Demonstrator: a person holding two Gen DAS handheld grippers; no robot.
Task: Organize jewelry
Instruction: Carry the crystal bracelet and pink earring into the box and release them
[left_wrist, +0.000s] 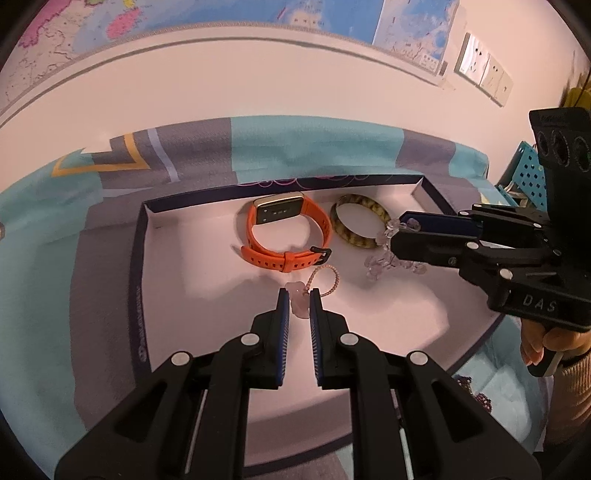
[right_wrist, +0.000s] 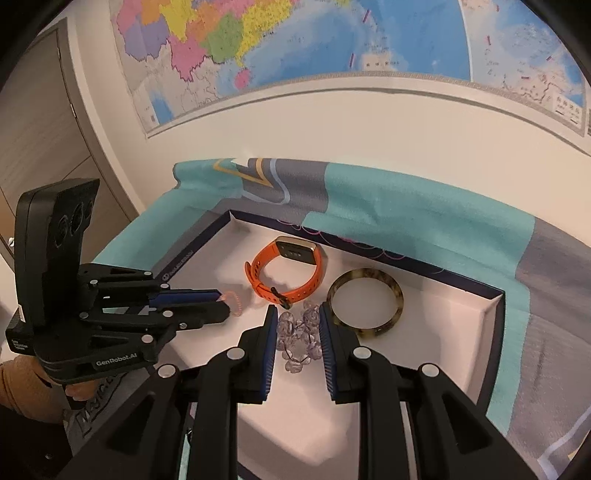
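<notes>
A shallow white box (left_wrist: 177, 280) (right_wrist: 480, 332) with a dark rim holds the jewelry. An orange watch (left_wrist: 284, 229) (right_wrist: 291, 269) lies at the back, a mottled yellow-brown bangle (left_wrist: 360, 219) (right_wrist: 365, 301) to its right. My left gripper (left_wrist: 299, 297) (right_wrist: 227, 304) is closed on the pink stone charm of a thin pink cord bracelet (left_wrist: 325, 280) (right_wrist: 234, 302). My right gripper (right_wrist: 297, 314) (left_wrist: 400, 230) straddles a clear crystal bead bracelet (right_wrist: 299, 339) (left_wrist: 391, 260) resting on the box floor; the jaws stand apart, barely touching it.
The box sits on a teal and grey cloth (left_wrist: 314, 147) (right_wrist: 424, 206). A wall with maps is behind. A teal perforated bin (left_wrist: 524, 173) stands at the right, and dark beads (left_wrist: 476, 395) lie outside the box's right front.
</notes>
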